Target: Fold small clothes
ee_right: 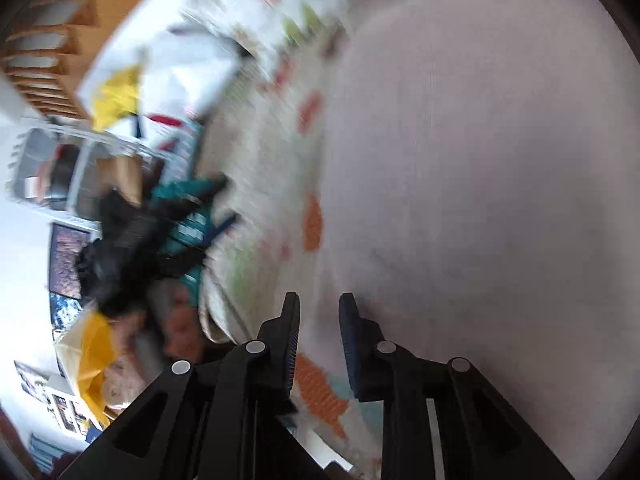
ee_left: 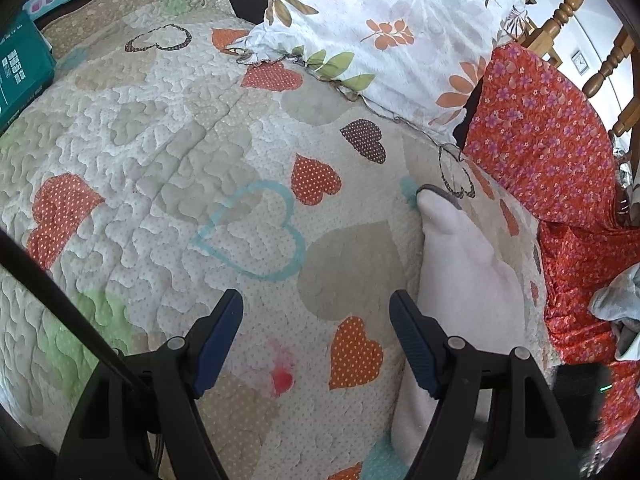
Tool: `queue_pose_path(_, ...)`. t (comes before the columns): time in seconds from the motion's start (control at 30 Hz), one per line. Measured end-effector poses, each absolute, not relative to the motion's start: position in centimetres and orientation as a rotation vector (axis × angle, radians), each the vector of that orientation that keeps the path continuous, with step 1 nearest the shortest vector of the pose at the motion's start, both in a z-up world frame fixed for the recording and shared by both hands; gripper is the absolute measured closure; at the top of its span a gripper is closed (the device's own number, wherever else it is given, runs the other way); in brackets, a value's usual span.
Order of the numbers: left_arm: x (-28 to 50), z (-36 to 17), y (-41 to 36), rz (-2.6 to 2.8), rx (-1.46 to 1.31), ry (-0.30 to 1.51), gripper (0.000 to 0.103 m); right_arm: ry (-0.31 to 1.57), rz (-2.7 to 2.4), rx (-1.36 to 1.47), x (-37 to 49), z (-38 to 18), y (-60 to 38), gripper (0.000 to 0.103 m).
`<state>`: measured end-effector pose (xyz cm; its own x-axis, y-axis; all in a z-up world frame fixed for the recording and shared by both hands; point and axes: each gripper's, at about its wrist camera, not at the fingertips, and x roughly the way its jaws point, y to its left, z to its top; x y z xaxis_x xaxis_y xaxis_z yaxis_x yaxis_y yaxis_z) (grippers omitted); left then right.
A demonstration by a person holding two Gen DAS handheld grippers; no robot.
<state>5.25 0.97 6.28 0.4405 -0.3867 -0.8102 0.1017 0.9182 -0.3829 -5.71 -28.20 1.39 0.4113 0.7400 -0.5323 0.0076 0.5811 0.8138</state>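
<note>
Left wrist view: left claw (ee_left: 316,320) spread wide, holds nothing, hovers over heart-patterned quilt (ee_left: 160,152) on bed. Pale pink garment (ee_left: 468,276) with grey trim lies on quilt just beside claw's right finger (ee_left: 412,344), stretching forward past it; contact with finger unclear. Floral pillow (ee_left: 384,32) and red floral cloth (ee_left: 548,152) lie beyond. Right wrist view, heavily blurred: right claw (ee_right: 319,316) narrowly parted, nothing between fingers; pale pink garment (ee_right: 480,160) fills view ahead and to right.
</note>
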Motion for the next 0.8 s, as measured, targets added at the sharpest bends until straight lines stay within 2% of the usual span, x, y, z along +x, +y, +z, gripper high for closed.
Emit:
queue_pose_path(0.03, 5.2, 6.2, 0.8, -0.309, -0.288, 1.078, 0.029, 1.015, 0.528, 0.837, -5.9, 2.7, -29.3, 0.079)
queue_pose_path(0.13, 5.0, 5.7, 0.1, -0.315, -0.272, 1.090, 0.029, 0.926, 0.388, 0.821, -6.2, 4.6, -33.3, 0.066)
queue_pose_path(0.23, 4.6, 5.6, -0.9, -0.331, -0.249, 1.092, 0.029, 0.968, 0.202, 0.792, -6.1, 3.2, -37.1, 0.066)
queue_pose_path(0.27, 4.4, 5.6, -1.3, -0.342, -0.240, 1.091, 0.029, 0.971, 0.167, 0.784, -6.5, 2.9, -37.9, 0.069)
queue_pose_path(0.33, 3.9, 5.6, -2.5, -0.376, -0.213, 1.089, 0.029, 0.937, 0.121, 0.818, -7.4, 3.0, -39.8, 0.069)
queue_pose_path(0.4, 3.5, 5.4, -3.8, -0.406, -0.183, 1.092, 0.028, 0.894, 0.063, 0.802, -8.7, 3.8, -40.9, 0.065)
queue_pose_path(0.47, 3.3, 5.1, -5.1, -0.416, -0.155, 1.098, 0.028, 0.875, -0.027, 0.714, -9.4, 4.4, -41.0, 0.060)
queue_pose_path(0.7, 2.0, 3.9, -9.0, -0.363, 0.042, 1.054, 0.028, 0.925, -0.205, 0.499, -9.7, 2.9, -41.0, 0.060)
queue_pose_path(0.8, 1.5, 3.8, -9.4, -0.319, 0.092, 1.014, 0.024, 0.949, -0.357, 0.355, -9.7, 2.6, -41.3, 0.059)
